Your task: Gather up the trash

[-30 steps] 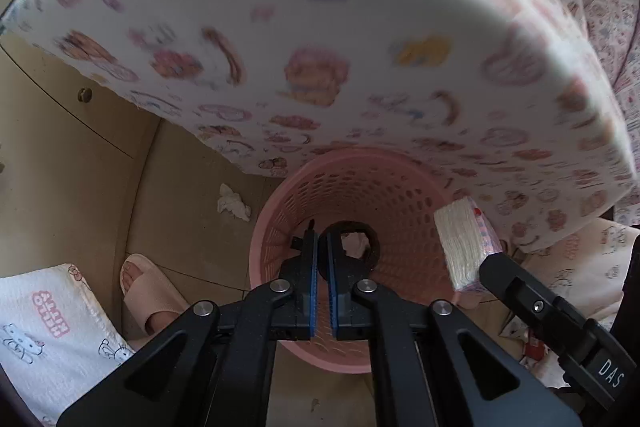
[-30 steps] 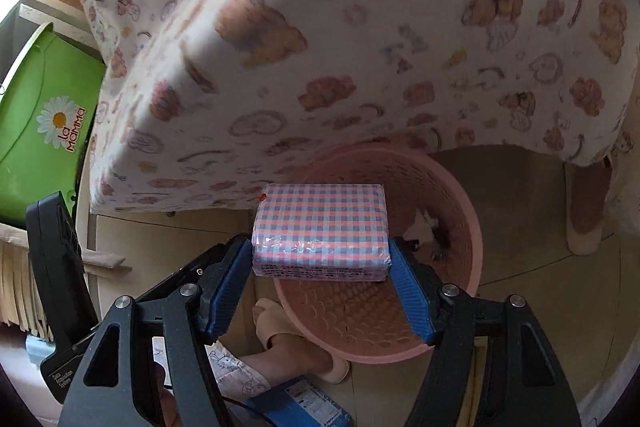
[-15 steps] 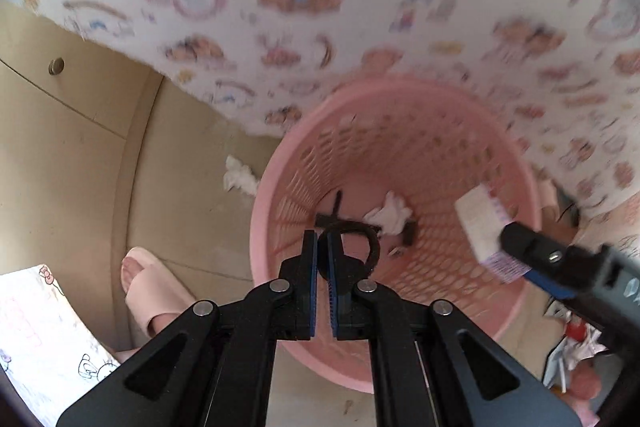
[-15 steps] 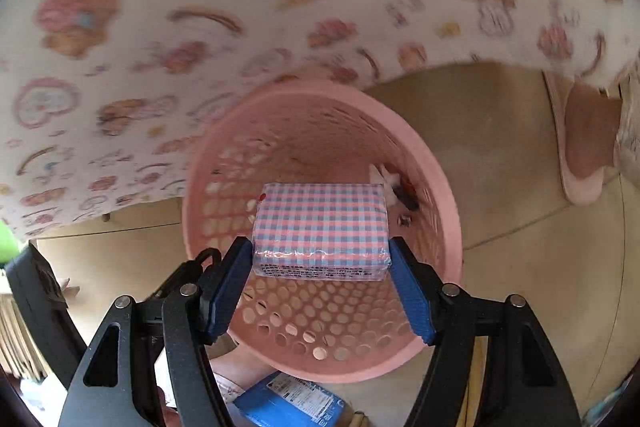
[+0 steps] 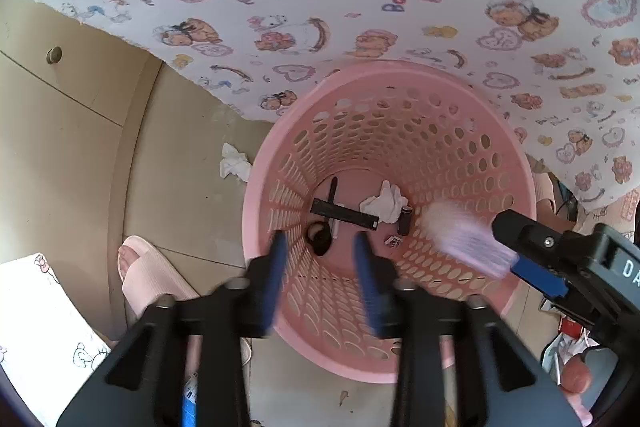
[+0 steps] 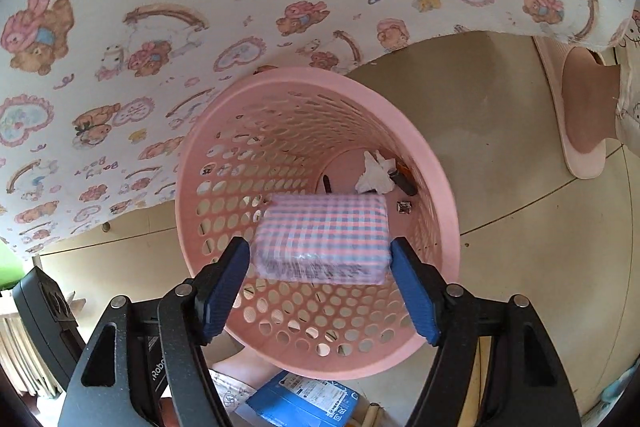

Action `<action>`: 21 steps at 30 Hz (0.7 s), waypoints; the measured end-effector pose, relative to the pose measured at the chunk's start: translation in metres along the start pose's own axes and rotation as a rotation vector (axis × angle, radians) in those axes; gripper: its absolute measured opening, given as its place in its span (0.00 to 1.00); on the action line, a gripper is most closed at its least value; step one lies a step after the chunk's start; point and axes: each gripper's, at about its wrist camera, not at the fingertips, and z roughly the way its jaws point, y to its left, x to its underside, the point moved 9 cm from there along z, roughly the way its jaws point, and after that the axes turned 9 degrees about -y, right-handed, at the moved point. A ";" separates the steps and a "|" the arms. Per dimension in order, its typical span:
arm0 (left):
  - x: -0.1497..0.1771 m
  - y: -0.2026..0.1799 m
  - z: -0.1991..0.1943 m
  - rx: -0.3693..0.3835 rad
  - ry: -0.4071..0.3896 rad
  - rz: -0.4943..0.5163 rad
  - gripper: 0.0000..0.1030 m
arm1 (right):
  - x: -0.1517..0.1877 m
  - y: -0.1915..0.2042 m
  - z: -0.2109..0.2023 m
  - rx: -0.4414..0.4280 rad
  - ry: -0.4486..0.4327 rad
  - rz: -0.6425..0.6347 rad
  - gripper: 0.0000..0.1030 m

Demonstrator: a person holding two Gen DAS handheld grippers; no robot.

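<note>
since a second ago, left gripper [image 5: 320, 271] opened over basket [image 5: 400, 83].

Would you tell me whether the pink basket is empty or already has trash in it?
Not empty. The basket holds a crumpled tissue, a black strip and small dark bits on its bottom.
</note>
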 end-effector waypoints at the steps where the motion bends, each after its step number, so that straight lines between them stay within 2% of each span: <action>1: 0.000 0.002 0.000 -0.002 -0.004 -0.004 0.39 | -0.001 0.000 -0.001 0.001 -0.004 0.001 0.80; 4: -0.001 0.006 0.000 -0.009 0.002 -0.019 0.43 | -0.003 0.000 -0.005 0.005 -0.022 -0.003 0.83; 13: -0.001 0.010 -0.004 -0.029 0.006 -0.030 0.43 | -0.008 0.000 -0.014 0.027 -0.043 -0.037 0.83; 21: -0.013 0.011 -0.031 -0.066 -0.034 -0.028 0.43 | -0.017 0.012 -0.033 0.124 -0.132 -0.173 0.83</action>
